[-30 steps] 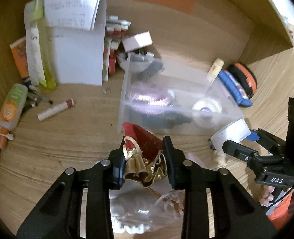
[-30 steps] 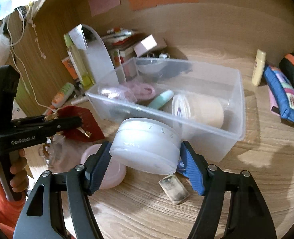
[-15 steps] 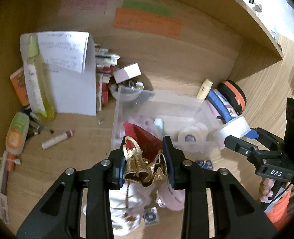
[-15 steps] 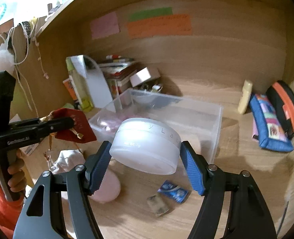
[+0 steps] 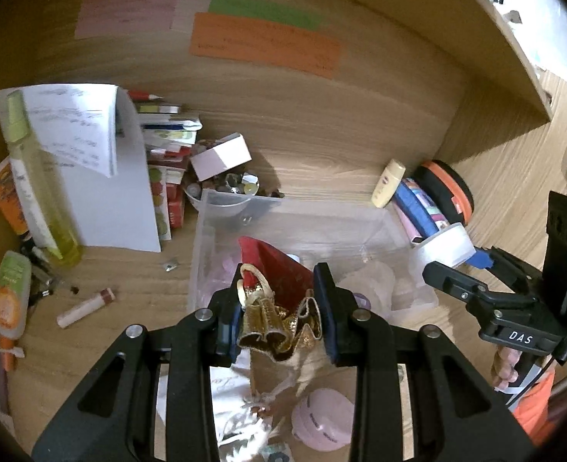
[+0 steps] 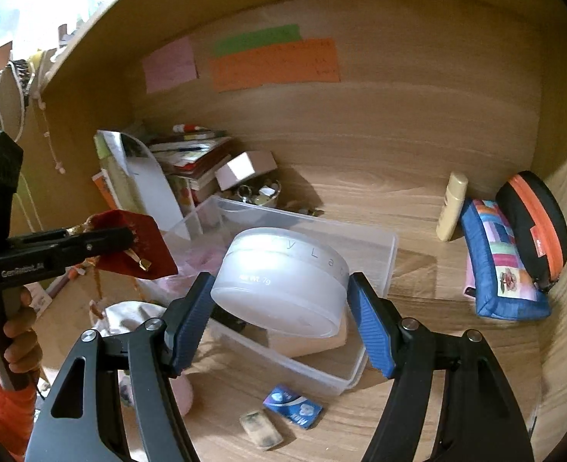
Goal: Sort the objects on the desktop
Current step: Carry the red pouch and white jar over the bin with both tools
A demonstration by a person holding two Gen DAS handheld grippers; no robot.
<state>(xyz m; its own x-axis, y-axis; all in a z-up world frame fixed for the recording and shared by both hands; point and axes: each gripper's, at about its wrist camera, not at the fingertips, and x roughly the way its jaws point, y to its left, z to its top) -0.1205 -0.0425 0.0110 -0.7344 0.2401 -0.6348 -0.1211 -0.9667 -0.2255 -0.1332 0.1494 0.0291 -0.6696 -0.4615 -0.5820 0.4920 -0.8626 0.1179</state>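
Note:
My left gripper (image 5: 281, 313) is shut on a red and gold pouch (image 5: 279, 300), held in the air above the near left end of a clear plastic bin (image 5: 383, 223). It also shows in the right wrist view (image 6: 102, 240) with the pouch (image 6: 141, 242). My right gripper (image 6: 279, 300) is shut on a round white jar (image 6: 283, 281), held above the bin (image 6: 379, 265). In the left wrist view the jar (image 5: 445, 248) hangs over the bin's right end. The bin holds pink items and a tape roll.
A pink round case (image 5: 322, 419) and a white bag (image 5: 241, 415) lie in front of the bin. A blue packet (image 6: 293, 410) and a small wrapper (image 6: 260, 429) lie near. Pencil cases (image 6: 502, 258), a cream tube (image 6: 452, 206), books, a bottle (image 5: 37, 188) and a lip balm (image 5: 85, 308) surround it.
Both grippers have risen higher with their loads and shifted over the bin. The desk and bin look farther below than before.

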